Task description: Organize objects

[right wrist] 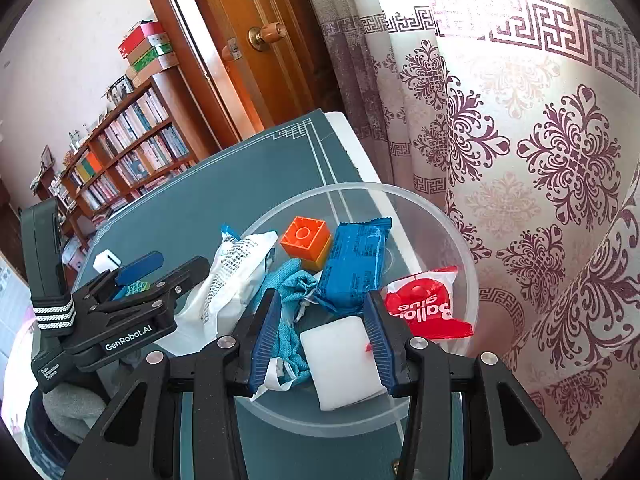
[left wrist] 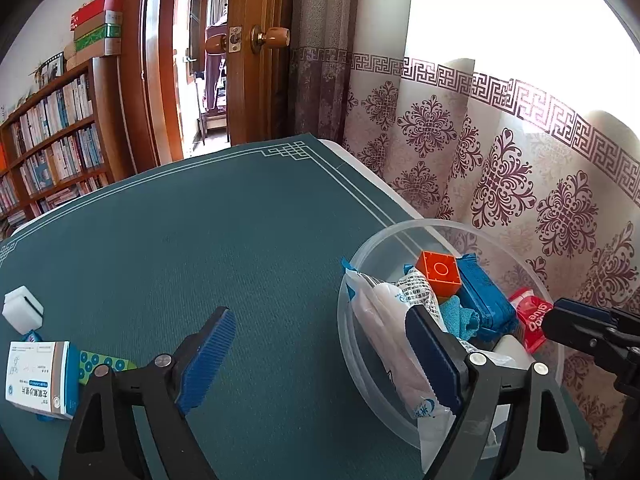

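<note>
1. Your right gripper (right wrist: 326, 336) hangs over the clear bowl (right wrist: 448, 240) at the right edge of the worktop (left wrist: 180, 220), its jaws apart, with a white block (right wrist: 340, 360) between the blue pads; whether the pads touch it, you cannot tell.
2. Inside the bowl lie an orange brick (right wrist: 306, 238), a blue packet (right wrist: 354, 262), a red "Balloon glue" sachet (right wrist: 428, 308), a crumpled teal cloth (right wrist: 292, 284) and a white printed pouch (right wrist: 236, 276) that leans over the bowl's left rim.
3. Your left gripper (left wrist: 320, 360) hovers just left of the bowl with its jaws wide apart and nothing between them; its right finger overlaps the pouch in the left wrist view.
4. At the worktop's left edge a white medicine box (left wrist: 40, 384) lies flat, a green strip with blue dots (left wrist: 104, 364) beside it.
5. A small white cube (left wrist: 22, 308) sits behind the box, near the same edge.
6. A patterned curtain (left wrist: 500, 152) hangs beyond the bowl.
</note>
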A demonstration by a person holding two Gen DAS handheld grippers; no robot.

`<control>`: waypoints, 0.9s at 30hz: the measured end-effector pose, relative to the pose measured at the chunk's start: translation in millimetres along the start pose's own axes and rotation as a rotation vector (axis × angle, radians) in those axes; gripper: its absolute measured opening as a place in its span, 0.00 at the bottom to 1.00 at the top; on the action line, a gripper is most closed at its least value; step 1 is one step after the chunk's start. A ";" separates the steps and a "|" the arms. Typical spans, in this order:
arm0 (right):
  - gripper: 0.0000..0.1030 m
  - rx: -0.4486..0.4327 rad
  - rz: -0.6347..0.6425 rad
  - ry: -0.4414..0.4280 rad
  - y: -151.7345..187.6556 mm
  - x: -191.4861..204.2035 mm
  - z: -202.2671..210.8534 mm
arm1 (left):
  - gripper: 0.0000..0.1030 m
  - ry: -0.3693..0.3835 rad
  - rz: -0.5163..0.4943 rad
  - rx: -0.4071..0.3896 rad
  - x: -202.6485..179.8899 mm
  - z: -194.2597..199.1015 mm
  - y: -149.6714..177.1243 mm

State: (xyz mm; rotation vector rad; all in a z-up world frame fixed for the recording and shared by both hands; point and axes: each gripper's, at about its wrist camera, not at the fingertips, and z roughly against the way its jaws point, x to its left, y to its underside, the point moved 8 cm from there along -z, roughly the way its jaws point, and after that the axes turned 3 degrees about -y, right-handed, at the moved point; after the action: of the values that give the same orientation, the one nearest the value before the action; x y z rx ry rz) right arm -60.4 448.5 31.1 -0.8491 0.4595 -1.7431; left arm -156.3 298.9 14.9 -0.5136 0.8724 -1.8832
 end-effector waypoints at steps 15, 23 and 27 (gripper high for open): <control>0.44 0.015 -0.005 0.006 8.6 3.1 -0.2 | 0.95 0.004 0.034 -0.011 8.1 14.3 -1.3; 0.44 0.002 0.037 -0.019 6.4 30.8 7.0 | 0.99 -0.036 0.096 -0.060 44.0 41.3 -2.5; 0.44 0.006 0.063 -0.041 9.0 50.5 5.9 | 0.99 -0.090 0.148 -0.049 78.0 45.9 7.1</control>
State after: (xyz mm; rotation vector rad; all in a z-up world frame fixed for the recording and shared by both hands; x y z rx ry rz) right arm -57.9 398.8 44.8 -0.8556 0.4493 -1.6656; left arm -156.4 211.1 38.2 -0.5449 0.8751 -1.6952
